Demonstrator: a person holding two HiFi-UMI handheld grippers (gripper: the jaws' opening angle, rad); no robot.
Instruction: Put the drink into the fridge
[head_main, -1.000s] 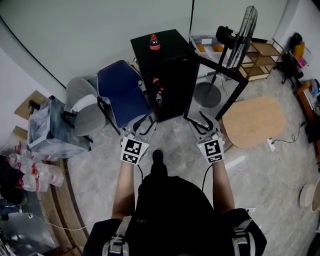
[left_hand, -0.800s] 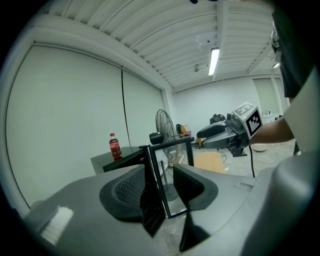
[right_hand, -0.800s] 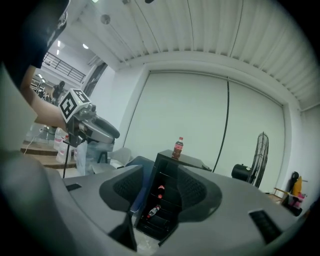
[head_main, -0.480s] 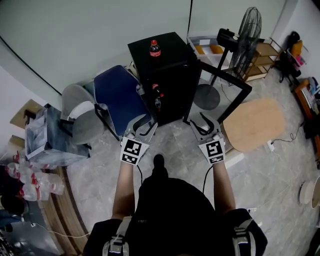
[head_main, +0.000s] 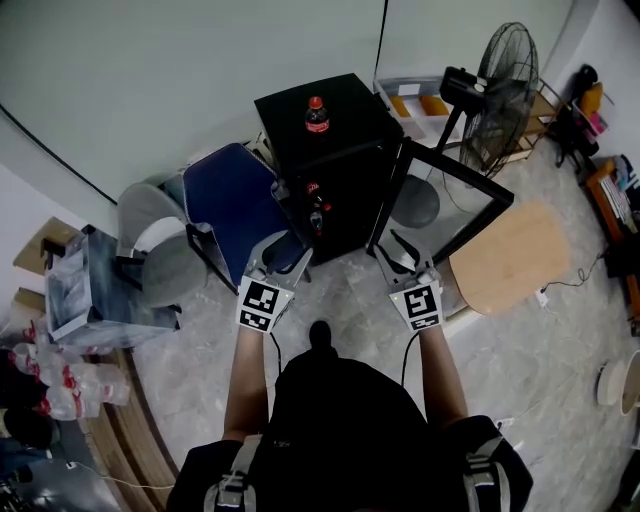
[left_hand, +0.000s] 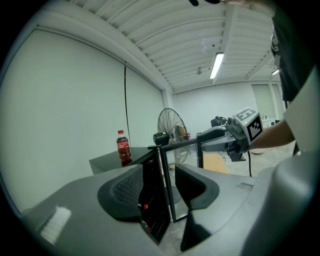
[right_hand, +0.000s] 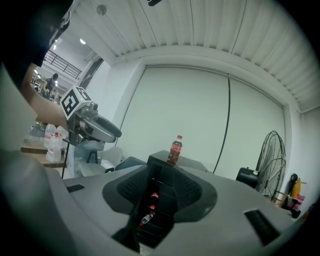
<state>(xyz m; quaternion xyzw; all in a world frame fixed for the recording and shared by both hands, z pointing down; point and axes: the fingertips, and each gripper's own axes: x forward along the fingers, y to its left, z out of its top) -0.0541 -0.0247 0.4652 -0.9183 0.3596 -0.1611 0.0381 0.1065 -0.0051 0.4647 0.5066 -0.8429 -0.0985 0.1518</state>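
Observation:
A cola bottle (head_main: 316, 115) with a red cap stands upright on top of the black mini fridge (head_main: 350, 150). The fridge's glass door (head_main: 445, 205) hangs open to the right, and other bottles (head_main: 314, 198) show on the inner shelves. Both grippers are held low in front of the fridge, well short of the bottle. My left gripper (head_main: 283, 252) is open, its jaws still opening, with nothing between them. My right gripper (head_main: 398, 252) is also open, its jaws closing on nothing. The bottle (left_hand: 123, 148) is far off in the left gripper view, and the bottle (right_hand: 175, 149) stands above the jaws in the right gripper view.
A blue chair (head_main: 235, 195) stands close against the fridge's left side, with a grey chair (head_main: 160, 235) beyond it. A standing fan (head_main: 495, 85) and a round wooden table (head_main: 515, 255) are on the right. Packs of water bottles (head_main: 60, 370) lie at far left.
The view has drifted, so the fridge sits slightly lower and further right. The left jaws have spread wider and the right jaws have narrowed. Both grippers stay in front of the fridge.

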